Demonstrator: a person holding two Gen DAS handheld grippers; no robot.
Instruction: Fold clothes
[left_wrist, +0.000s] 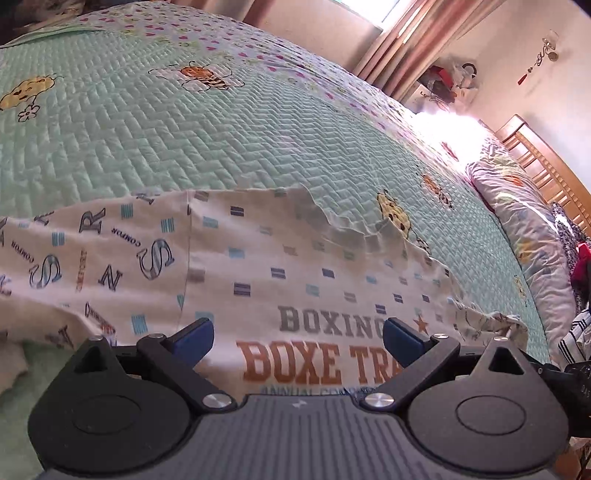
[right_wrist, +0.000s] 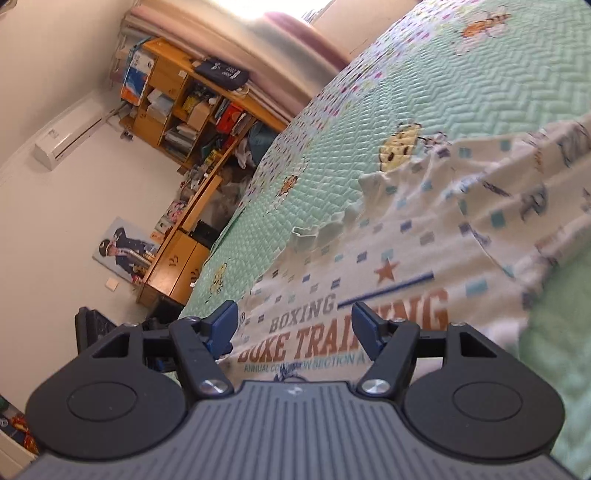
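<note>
A white printed shirt (left_wrist: 280, 280) with "BOXING" lettering and small blue squares lies spread on the green quilted bedspread (left_wrist: 184, 140). Its far hem is ruffled, and a sleeve with large letters (left_wrist: 74, 251) lies to the left. My left gripper (left_wrist: 298, 338) hovers over the chest print, jaws wide apart, with nothing between the blue pads. In the right wrist view the same shirt (right_wrist: 424, 240) stretches ahead over the bedspread (right_wrist: 461, 92). My right gripper (right_wrist: 293, 326) stands open above the print, its pads clear of the cloth.
A rolled quilt (left_wrist: 517, 221) and a wooden headboard (left_wrist: 546, 166) lie at the bed's right end. Beyond the bed's edge stand a cluttered wooden shelf and desk (right_wrist: 184, 122). An air conditioner (right_wrist: 66, 136) hangs on the wall; curtains (left_wrist: 406, 44) frame a bright window.
</note>
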